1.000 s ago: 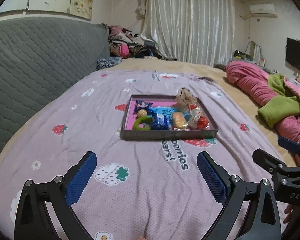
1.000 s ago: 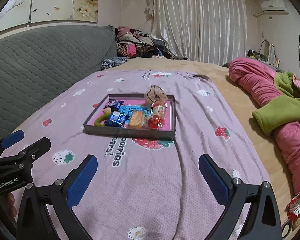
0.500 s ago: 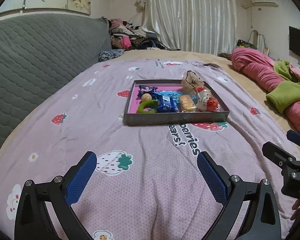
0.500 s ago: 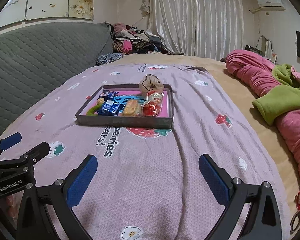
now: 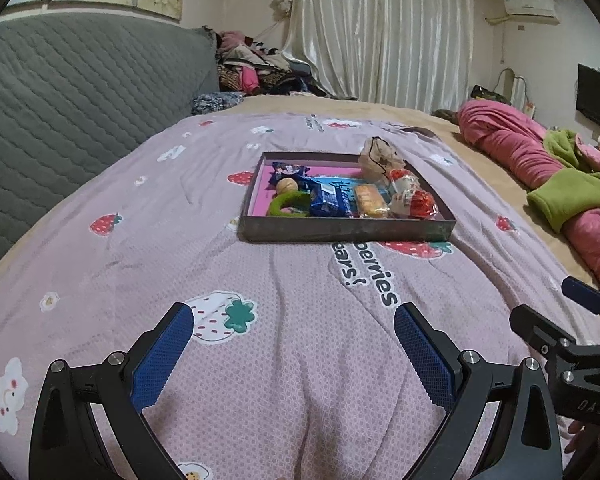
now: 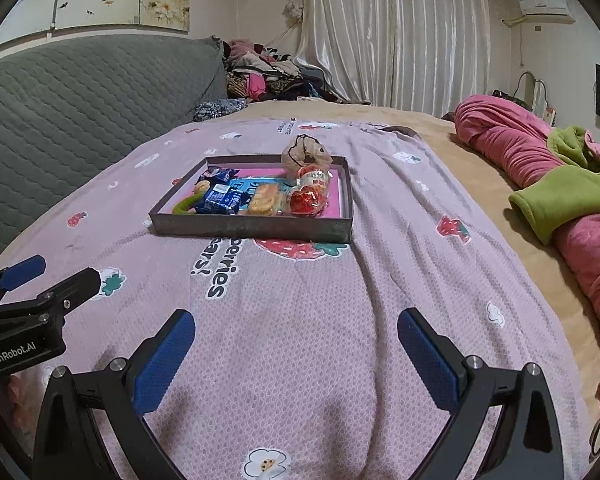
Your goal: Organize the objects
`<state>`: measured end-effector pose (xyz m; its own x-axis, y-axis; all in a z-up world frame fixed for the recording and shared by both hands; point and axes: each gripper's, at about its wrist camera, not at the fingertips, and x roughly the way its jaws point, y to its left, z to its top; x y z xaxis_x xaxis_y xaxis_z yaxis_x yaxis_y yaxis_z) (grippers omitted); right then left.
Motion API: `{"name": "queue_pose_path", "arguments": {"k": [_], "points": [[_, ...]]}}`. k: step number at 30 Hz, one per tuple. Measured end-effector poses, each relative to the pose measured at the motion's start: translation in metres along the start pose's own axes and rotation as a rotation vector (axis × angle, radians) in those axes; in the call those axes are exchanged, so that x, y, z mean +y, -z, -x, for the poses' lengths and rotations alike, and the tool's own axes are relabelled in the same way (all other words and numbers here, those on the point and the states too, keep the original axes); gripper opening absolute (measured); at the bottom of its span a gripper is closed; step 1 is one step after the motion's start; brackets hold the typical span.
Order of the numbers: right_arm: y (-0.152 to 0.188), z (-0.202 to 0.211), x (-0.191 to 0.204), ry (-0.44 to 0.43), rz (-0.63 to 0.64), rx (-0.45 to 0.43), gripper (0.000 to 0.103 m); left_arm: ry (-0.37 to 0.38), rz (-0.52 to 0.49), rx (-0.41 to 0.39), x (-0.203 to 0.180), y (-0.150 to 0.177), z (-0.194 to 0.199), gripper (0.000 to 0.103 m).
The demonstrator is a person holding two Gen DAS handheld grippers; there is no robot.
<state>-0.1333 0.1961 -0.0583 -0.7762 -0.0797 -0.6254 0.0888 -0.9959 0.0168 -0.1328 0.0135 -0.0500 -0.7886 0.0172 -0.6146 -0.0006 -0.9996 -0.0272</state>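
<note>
Snacks and small toys fill a shallow grey tray point(image 5: 342, 232) with a pink floor, which sits near the middle of the bed, well ahead of both grippers. The left gripper point(image 5: 294, 356) hovers low over the pink strawberry-print blanket point(image 5: 260, 272) with its jaws spread wide and nothing between them. The right gripper point(image 6: 296, 358) does the same just beside it, jaws spread and empty.

Inside the tray, a green ring point(image 5: 288, 203) lies by the near left corner with a small round nut-like ball point(image 5: 286, 185) behind it. A blue wrapped biscuit pack point(image 5: 328, 200) sits at the centre, an orange-yellow wrapped cake point(image 5: 369, 199) next to it, and a red-and-white wrapped sweet point(image 5: 414, 200) toward the near right corner. A beige drawstring pouch point(image 5: 380, 158) rests at the far right corner, partly over the rim.

Along the right edge of the bed lies a rumpled pink and green quilt point(image 6: 540, 176). A grey quilted headboard point(image 5: 68, 104) runs along the left edge.
</note>
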Motion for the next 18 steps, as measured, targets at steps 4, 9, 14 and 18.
{"name": "queue_pose_path", "arguments": {"k": [4, 9, 14, 18], "points": [[0.0018, -0.0036, 0.0001, 0.006, 0.005, 0.01, 0.102, 0.001, -0.01, 0.0, -0.0023, 0.0033, -0.0026, 0.1], [0.0043, -0.0057, 0.0018, 0.008, 0.014, 0.011, 0.102, 0.006, -0.01, 0.004, -0.0026, 0.0045, -0.0057, 0.1], [0.0045, -0.0069, 0.0013, 0.01, 0.016, 0.013, 0.102, 0.007, -0.004, 0.002, -0.0012, 0.0046, -0.0068, 0.1], [0.0047, -0.0078, 0.0, 0.012, 0.014, 0.012, 0.102, 0.008, -0.008, 0.005, -0.0018, 0.0058, -0.0078, 0.1]]}}
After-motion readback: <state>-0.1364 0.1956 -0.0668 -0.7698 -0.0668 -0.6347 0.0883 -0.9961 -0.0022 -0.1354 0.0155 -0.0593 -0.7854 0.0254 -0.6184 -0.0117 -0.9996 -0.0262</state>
